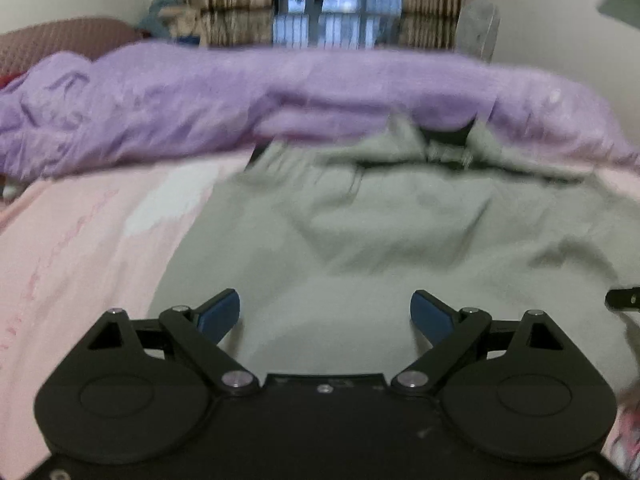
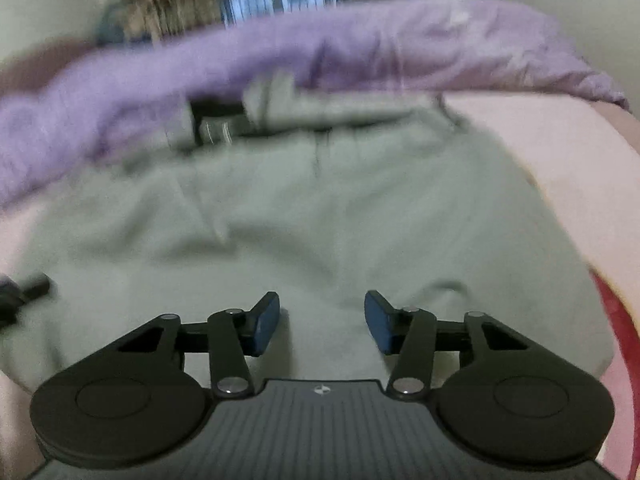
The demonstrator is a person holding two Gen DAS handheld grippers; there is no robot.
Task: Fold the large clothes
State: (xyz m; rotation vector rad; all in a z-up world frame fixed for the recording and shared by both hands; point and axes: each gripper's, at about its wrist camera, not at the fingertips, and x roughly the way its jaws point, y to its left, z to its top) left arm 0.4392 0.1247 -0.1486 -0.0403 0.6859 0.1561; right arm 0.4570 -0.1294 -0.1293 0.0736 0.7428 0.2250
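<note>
As the left wrist camera looks down its own fingers, the left gripper (image 1: pixel 325 314) hovers with jaws released and nothing between them, just above the near part of one grey-green garment (image 1: pixel 400 232) spread on a bed under a pink sheet (image 1: pixel 80 248). One purple quilt (image 1: pixel 240 92) lies bunched along the garment's far edge, with a dark collar-like opening (image 1: pixel 444 136) touching it; blur hides whether it is a hood or a neckline. Striped curtains (image 1: pixel 224 4) hang on either side of one window beyond. At the right edge a black tip (image 1: pixel 622 299) shows, likely part of the other tool.

From the right wrist camera, the right gripper (image 2: pixel 322 320) is likewise released and empty, poised over the same garment (image 2: pixel 320 220) near its lower hem, with the pink sheet (image 2: pixel 560 168) bare to the right and the quilt (image 2: pixel 360 48) across the top. A black piece (image 2: pixel 24 288) at the left edge is probably the left tool.

The step in hand appears to be the approach for a first fold: the garment lies roughly flat, unfolded. The next move would call for each of the two grippers to drop onto the near hem, pinch a single layer of cloth, and carry it toward the collar together.
</note>
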